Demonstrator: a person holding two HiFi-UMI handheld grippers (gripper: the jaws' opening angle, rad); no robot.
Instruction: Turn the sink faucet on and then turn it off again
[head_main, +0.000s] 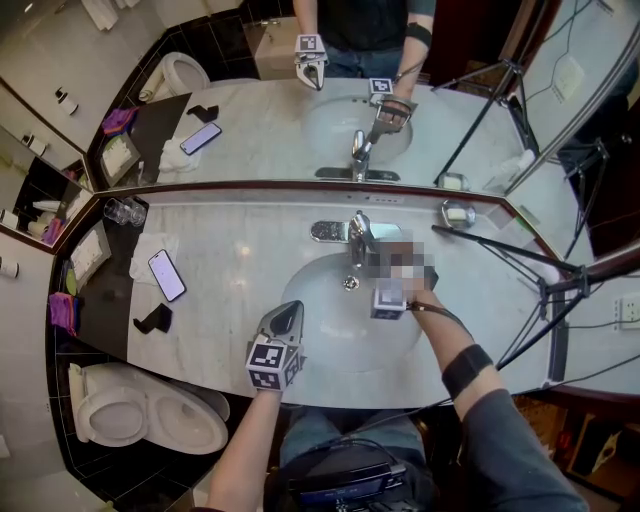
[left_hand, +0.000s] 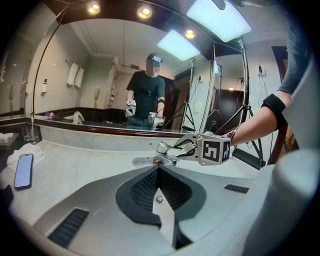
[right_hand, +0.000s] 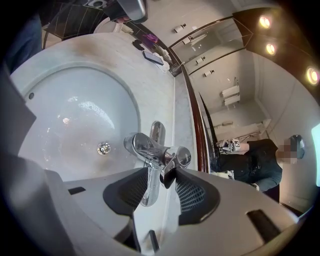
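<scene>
Your right gripper (right_hand: 159, 174) is up at the faucet (head_main: 358, 235), which stands at the back rim of the sink (head_main: 325, 335), just under the mirror (head_main: 270, 120). The jaws are parted and straddle the faucet's lever (right_hand: 176, 159). In the right gripper view the lever's dark tip sits between the two pads, close against the pad on the mirror side. There is a clear gap to the other pad, and the chrome base plate shows through that gap. So it's not a clamp: the jaws are released around the lever with the lever inside them. The spout pokes out past the fingertips toward the basin and the drain (right_hand: 104, 148). No stream shows from the spout. The basin floor looks wet and shiny.

Your left gripper (left_hand: 158, 169) hangs over the near edge of the sink, well apart from the faucet and aimed at it. Its jaws are clenched tip to tip with nothing between them. Only the basin and drain show through the slit lower down. From the left gripper view you can see the right gripper's fingers above and below the lever.

A phone (head_main: 167, 275) lies on the counter (head_main: 240, 270), well to the left of the sink and clear of both grippers.
</scene>
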